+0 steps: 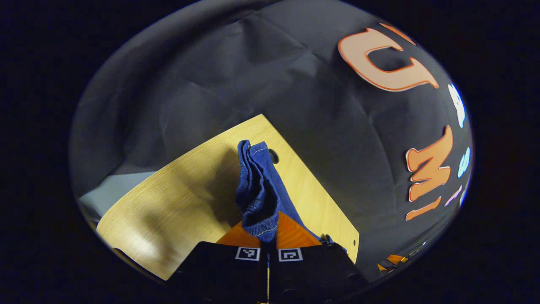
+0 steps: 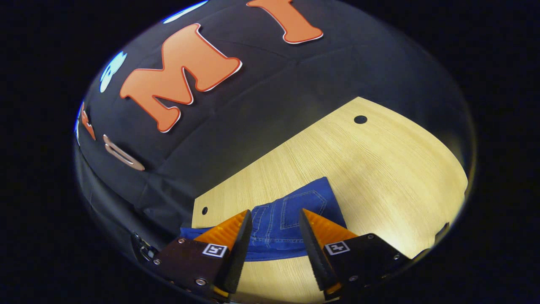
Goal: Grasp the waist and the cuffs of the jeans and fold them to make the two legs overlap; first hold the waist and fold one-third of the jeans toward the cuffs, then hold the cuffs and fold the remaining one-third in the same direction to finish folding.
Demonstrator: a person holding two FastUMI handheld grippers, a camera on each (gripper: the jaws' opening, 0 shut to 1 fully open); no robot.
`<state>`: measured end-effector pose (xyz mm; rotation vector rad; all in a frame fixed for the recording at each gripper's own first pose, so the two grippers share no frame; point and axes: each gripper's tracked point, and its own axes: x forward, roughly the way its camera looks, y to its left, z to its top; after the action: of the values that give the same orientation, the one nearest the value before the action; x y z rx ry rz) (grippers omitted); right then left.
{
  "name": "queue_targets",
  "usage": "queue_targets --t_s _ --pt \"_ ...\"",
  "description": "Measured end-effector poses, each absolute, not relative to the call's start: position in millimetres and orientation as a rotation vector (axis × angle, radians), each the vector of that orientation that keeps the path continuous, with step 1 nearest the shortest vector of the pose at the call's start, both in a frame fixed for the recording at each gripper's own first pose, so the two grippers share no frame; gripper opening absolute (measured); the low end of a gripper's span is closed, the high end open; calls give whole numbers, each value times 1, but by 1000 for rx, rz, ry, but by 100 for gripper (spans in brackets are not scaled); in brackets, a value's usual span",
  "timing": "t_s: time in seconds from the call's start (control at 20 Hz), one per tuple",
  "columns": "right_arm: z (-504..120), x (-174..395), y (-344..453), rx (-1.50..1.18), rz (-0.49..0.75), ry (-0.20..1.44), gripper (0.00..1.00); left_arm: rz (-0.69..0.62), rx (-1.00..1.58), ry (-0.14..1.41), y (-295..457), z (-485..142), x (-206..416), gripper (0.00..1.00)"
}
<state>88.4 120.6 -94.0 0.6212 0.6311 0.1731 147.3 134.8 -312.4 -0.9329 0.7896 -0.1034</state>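
at 6 o'clock in the left gripper view, left gripper (image 1: 268,230) fingers pressed together, pinching a bunched fold of the jeans (image 1: 257,190); cloth rises toward 12 o'clock above the wooden table (image 1: 177,198). right gripper view: right gripper (image 2: 275,228) fingers spread, nothing between them; jeans (image 2: 295,211) lie flat on the table (image 2: 379,169), back pocket up, just beyond the tips toward 12 o'clock.

The jeans (image 2: 291,223) are blue denim cloth with pale stitching, matt and slightly rough. At their 2 o'clock, the table (image 2: 379,169) shows smooth light wood grain with a soft sheen.
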Motion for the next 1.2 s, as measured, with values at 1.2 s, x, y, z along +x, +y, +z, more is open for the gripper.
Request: queue_targets --t_s 1.2 --pt "-108 73 28 453 315 558 98 -590 -522 708 -219 -113 118 2"
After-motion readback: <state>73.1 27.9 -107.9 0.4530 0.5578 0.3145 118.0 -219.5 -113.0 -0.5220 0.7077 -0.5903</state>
